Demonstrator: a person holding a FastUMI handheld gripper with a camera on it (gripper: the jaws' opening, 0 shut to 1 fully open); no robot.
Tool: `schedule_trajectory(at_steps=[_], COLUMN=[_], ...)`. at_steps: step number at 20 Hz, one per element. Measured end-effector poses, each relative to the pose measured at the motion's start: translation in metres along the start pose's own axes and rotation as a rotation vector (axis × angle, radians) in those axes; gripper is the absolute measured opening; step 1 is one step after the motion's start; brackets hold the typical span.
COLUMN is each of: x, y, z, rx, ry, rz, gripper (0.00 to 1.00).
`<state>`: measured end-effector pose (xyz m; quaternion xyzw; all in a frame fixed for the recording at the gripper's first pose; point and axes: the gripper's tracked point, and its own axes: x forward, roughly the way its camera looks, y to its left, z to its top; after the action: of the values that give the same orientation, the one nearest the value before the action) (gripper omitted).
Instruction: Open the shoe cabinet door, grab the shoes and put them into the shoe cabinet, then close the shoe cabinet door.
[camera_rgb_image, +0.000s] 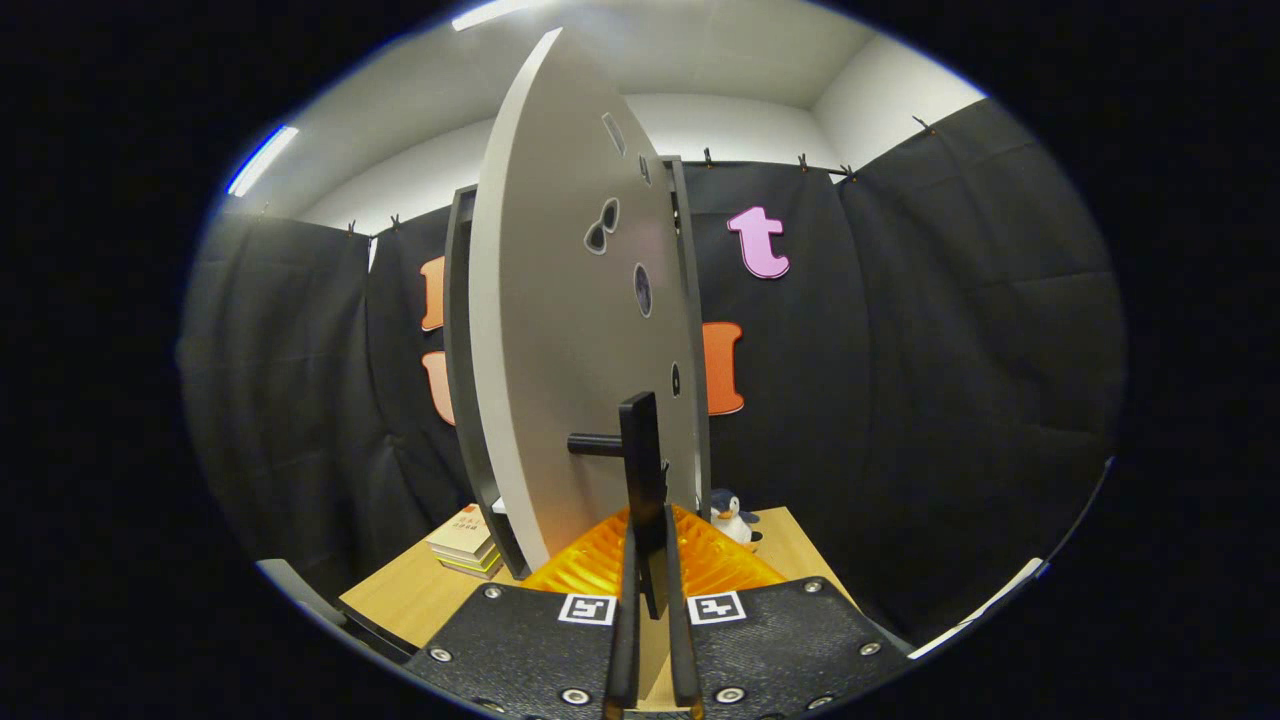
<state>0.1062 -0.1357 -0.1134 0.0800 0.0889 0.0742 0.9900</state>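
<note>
Shoe cabinet door (560, 330) held by its handle (640, 450).
Gripper (652, 560) fingers clamp the handle bar; an off-arc pull could make them slip off.

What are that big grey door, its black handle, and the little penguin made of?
The door looks like matt grey laminated board, flat and smooth. The gripper is shut on the handle, which looks like matt black metal or plastic. The penguin looks like soft plush.

Nothing legible — books (466, 541) by the cabinet carry print too small to read.
</note>
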Motion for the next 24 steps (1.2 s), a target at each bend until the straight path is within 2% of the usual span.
schedule_trajectory(at_steps=[5,10,14,17,24], x=[-0.006,-0.004,-0.005,-0.016,-0.054], y=[-0.042,-0.081,-0.074,-0.080,-0.065], z=[-0.006,-0.012,-0.013,-0.013,0.007], rx=[0.047,0.040,0.033,-0.041,-0.074], ry=[0.008,0.004,0.015,0.010,-0.059], rz=[0.073,0.014,0.056,-0.023,-0.224], gripper=[0.12,0.11,0.08,0.08,0.08])
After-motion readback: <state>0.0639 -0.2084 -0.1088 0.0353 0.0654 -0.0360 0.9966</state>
